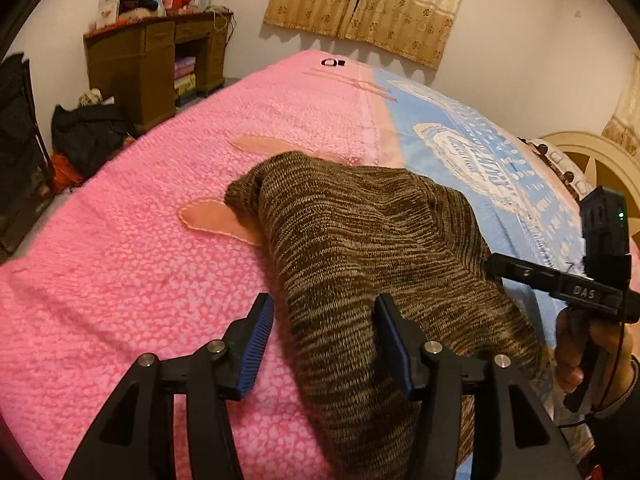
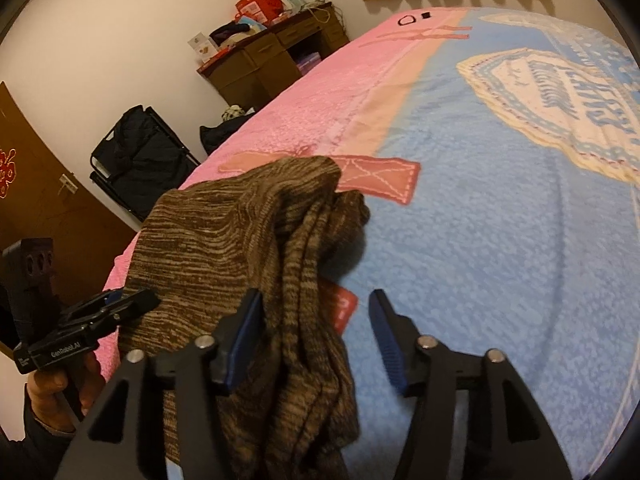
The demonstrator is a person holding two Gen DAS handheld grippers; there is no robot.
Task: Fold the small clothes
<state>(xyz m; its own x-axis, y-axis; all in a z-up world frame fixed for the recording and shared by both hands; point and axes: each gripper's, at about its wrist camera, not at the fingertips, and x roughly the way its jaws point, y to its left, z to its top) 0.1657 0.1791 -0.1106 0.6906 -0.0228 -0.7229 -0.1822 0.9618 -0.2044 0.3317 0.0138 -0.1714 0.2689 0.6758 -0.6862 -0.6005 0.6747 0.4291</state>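
A brown striped knit garment (image 1: 360, 240) lies bunched on the bed, across the line where the pink blanket (image 1: 140, 260) meets the blue blanket (image 2: 500, 260). My left gripper (image 1: 326, 336) is open at the garment's near left edge. Cloth lies between its blue pads, and the pads do not press on it. My right gripper (image 2: 316, 336) is open over the garment's (image 2: 224, 240) right folds. The cloth lies against its left pad and its right pad is bare above the blue blanket. A red label (image 2: 346, 308) shows by the folds.
A hand (image 1: 576, 356) holds the other gripper at the right edge. A cluttered wooden desk (image 1: 156, 68) stands at the far wall, with a black bag (image 1: 88, 136) and a dark folding chair (image 2: 136, 160) beside the bed. A brown door (image 2: 36, 200) is at the left and a headboard (image 1: 592, 156) at the right.
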